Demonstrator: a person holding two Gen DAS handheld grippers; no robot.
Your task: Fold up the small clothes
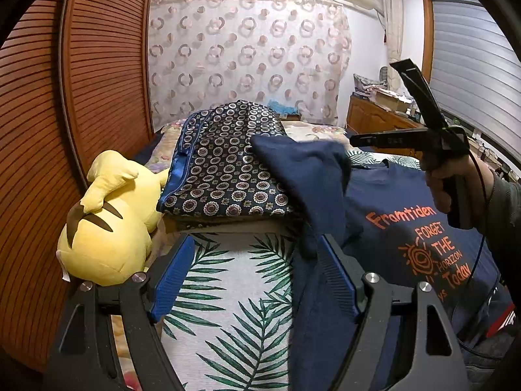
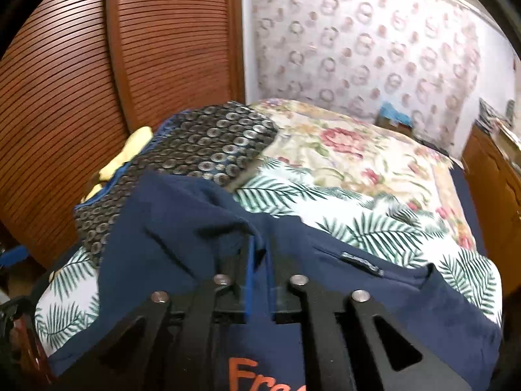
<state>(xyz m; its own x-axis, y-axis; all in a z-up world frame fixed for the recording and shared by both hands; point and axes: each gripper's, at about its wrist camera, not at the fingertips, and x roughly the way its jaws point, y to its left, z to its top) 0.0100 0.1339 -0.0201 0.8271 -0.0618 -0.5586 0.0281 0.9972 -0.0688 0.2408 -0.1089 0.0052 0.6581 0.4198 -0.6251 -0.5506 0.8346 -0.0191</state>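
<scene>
Clearly, from our left wrist view the left gripper (image 1: 252, 280) stands wide open over the leaf-print bedspread (image 1: 228, 293) and holds nothing; the edge of the navy T-shirt (image 1: 407, 221) lies against the inner face of its right finger (image 1: 335, 277), with no pinch on it. The shirt is spread print-up to the right of those jaws, and its sleeve (image 1: 302, 169) is lifted and swung over toward the patterned folded quilt (image 1: 224, 166), beside the yellow plush toy (image 1: 107, 221). We also see the right gripper (image 1: 361, 139) from outside in this view, in a hand (image 1: 452, 185) above the shirt, its tips at the raised cloth

From our right wrist view, blurred, the right gripper (image 2: 259, 260) has its jaws nearly together on a fold of the T-shirt (image 2: 195, 228) near the shoulder; blue pads (image 2: 249, 277) show either side of the cloth. The collar label (image 2: 361, 262) sits just to the right, so the shirt's long axis runs back toward us. We judge the right hand the nearer one, and the sleeve should travel across the chest
</scene>
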